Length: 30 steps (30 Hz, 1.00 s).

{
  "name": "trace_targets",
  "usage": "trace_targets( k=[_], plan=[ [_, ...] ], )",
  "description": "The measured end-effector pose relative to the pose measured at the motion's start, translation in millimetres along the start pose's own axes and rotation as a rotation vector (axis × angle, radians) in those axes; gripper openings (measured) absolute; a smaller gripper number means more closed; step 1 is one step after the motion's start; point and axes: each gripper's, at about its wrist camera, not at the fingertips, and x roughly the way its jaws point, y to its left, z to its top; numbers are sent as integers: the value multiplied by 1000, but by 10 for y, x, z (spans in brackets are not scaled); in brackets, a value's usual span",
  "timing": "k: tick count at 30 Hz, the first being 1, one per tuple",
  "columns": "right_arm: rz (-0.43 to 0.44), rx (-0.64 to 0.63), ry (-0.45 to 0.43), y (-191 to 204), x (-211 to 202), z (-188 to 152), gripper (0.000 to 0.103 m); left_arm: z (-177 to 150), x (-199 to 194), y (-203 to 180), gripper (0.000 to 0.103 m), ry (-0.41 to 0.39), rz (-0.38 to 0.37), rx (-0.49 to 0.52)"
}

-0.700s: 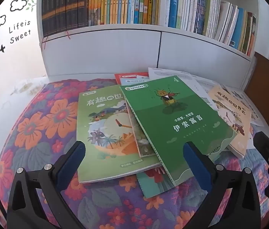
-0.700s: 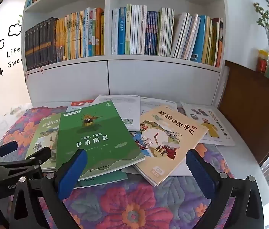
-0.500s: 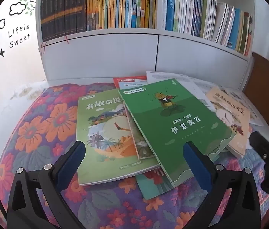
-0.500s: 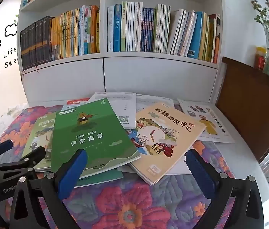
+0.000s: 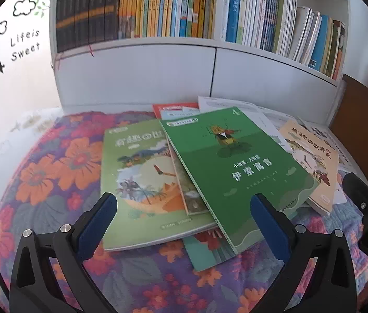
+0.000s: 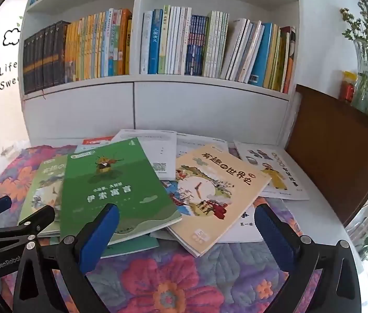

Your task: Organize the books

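Observation:
Several thin books lie in a loose, overlapping heap on a flowered cloth. A dark green book (image 5: 238, 167) (image 6: 111, 185) lies on top, over a light green book (image 5: 137, 180) (image 6: 46, 182) to its left. A cream-yellow book (image 6: 218, 187) (image 5: 314, 161) lies to the right, with white booklets (image 6: 275, 172) behind it. My left gripper (image 5: 184, 221) hovers open just short of the green books, nothing between its blue pads. My right gripper (image 6: 186, 229) is open too, hanging before the near edges of the dark green and yellow books. The left gripper's frame (image 6: 14, 224) shows at the lower left of the right wrist view.
A white bookcase (image 6: 184, 104) stands behind the table, its shelf packed with upright books (image 6: 173, 44). A brown wooden board (image 6: 340, 151) rises at the right, with a glass vase of flowers (image 6: 363, 73) beyond it. The flowered cloth (image 5: 48, 182) covers the table.
Both grippers have crept a little forward and tilted slightly upward, so the bookcase sits lower in each view. The books have not moved. Both stay open.

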Motion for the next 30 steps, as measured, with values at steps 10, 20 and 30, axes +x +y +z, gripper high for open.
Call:
trace_targets(
  k=[10, 20, 30],
  plan=[
    [26, 12, 13, 19, 10, -35, 103, -43, 65, 30, 102, 22, 23, -15],
    [83, 42, -11, -2, 9, -62, 103, -39, 55, 47, 102, 25, 36, -30],
    [185, 120, -56, -122, -106, -44, 103, -53, 97, 44, 102, 38, 38, -22]
  ],
)
